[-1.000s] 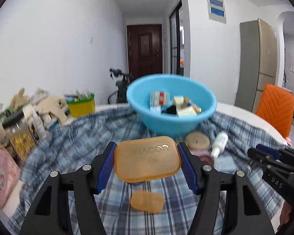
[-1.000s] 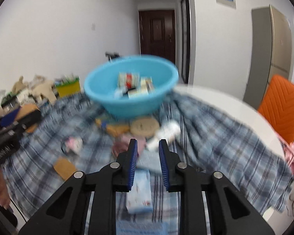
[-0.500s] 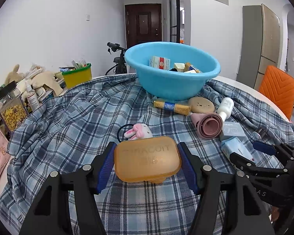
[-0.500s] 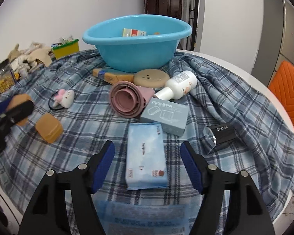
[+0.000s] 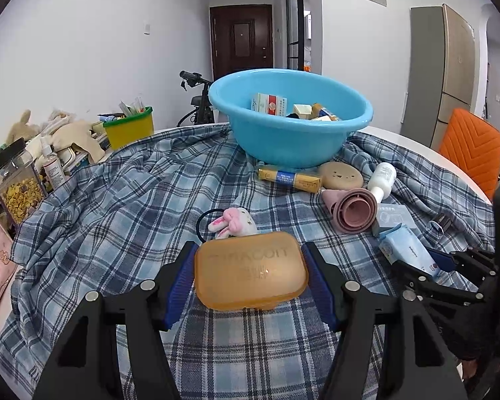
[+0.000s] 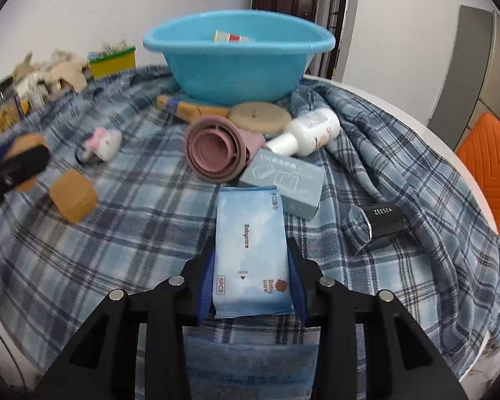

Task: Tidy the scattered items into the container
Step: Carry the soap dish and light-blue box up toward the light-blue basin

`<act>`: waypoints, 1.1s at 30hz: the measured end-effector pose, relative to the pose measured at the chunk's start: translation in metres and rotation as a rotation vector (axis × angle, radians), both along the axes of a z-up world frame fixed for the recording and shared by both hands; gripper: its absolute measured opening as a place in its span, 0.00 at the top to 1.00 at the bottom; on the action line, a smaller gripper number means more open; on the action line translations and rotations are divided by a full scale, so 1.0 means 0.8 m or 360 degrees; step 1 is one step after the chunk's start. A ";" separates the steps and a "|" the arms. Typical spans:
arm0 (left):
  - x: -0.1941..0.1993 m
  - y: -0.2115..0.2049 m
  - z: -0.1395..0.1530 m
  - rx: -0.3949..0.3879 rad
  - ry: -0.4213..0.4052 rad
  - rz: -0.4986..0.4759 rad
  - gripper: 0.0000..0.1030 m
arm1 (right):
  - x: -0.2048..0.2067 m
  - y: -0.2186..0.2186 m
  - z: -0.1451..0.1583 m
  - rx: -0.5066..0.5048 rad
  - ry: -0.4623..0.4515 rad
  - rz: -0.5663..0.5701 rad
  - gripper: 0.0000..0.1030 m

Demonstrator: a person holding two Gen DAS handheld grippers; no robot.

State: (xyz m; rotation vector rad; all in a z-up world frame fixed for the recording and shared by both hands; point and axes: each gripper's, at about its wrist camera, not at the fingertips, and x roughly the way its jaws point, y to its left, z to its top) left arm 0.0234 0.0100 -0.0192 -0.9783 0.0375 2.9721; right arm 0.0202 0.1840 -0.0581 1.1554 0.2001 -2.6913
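Wipes [image 6: 251,250] lie on the cloth [image 6: 133,220] between my right gripper's [image 6: 251,278] closing jaws. My left gripper [image 5: 250,281] clamps the soap box [image 5: 250,275] above the near edge. Farther back stands the basin [image 5: 290,123].

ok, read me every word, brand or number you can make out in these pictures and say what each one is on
"Babycare", "6PCS", "OPEN": blue wipes pack between the right gripper's closing jaws.
"ZEESEA": black box.
Embossed lettering on the orange soap case in the left gripper: not clearly readable.
Grey-blue box, white bottle, boxes in the blue basin: too small or blurred.
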 end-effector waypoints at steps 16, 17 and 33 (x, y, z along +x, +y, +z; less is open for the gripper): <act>0.003 0.011 0.042 0.0016 0.0172 -0.0040 0.37 | 0.015 0.002 0.082 -0.0052 0.0319 -0.0059 0.64; 0.003 0.012 0.049 0.0012 0.0196 -0.0040 0.37 | 0.016 0.001 0.089 -0.0054 0.0344 -0.0058 0.64; -0.003 0.017 0.122 -0.0010 0.0396 -0.0042 0.37 | 0.018 -0.006 0.170 -0.0102 0.0603 -0.0023 0.64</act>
